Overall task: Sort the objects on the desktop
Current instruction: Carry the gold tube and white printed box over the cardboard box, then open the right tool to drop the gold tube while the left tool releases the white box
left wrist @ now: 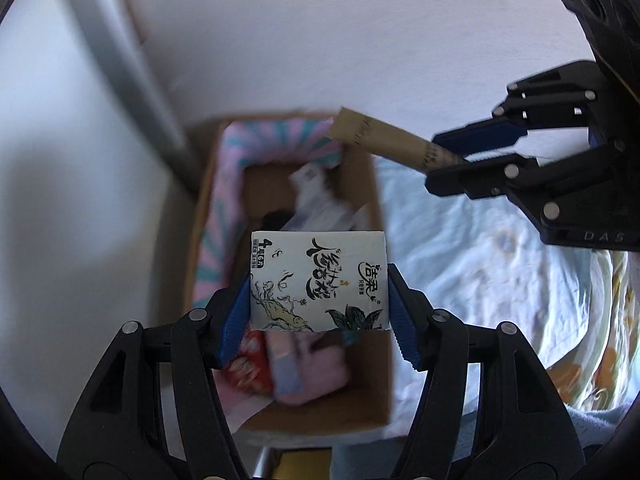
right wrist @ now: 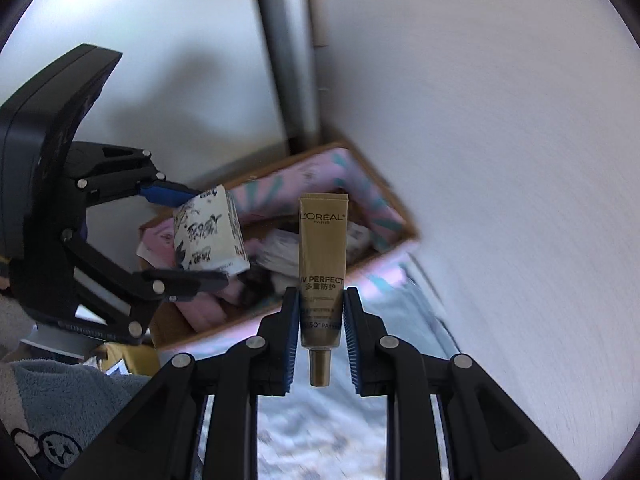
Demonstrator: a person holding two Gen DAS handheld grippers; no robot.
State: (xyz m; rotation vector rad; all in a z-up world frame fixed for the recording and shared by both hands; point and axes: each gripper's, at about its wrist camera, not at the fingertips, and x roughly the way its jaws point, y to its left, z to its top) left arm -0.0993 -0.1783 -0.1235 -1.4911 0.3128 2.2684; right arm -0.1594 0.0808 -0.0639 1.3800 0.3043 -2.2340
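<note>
My left gripper (left wrist: 319,284) is shut on a white tissue pack (left wrist: 319,282) with black lettering, held above an open cardboard box (left wrist: 374,208). From the right wrist view the same left gripper (right wrist: 200,236) grips the tissue pack (right wrist: 208,236) over the cardboard box (right wrist: 394,196). My right gripper (right wrist: 320,300) is shut on a gold L'Oreal tube (right wrist: 323,256), cap toward the camera. In the left wrist view the right gripper (left wrist: 448,162) holds the gold tube (left wrist: 384,136) over the box's far right corner.
The box has a pink and teal patterned lining (left wrist: 224,216) and holds several items, among them a red packet (left wrist: 248,368) and a pink bundle (left wrist: 316,376). It sits on a pale blue printed sheet (left wrist: 480,280) against white walls with a grey pipe (right wrist: 288,60). A blue fleece sleeve (right wrist: 60,400) shows low left.
</note>
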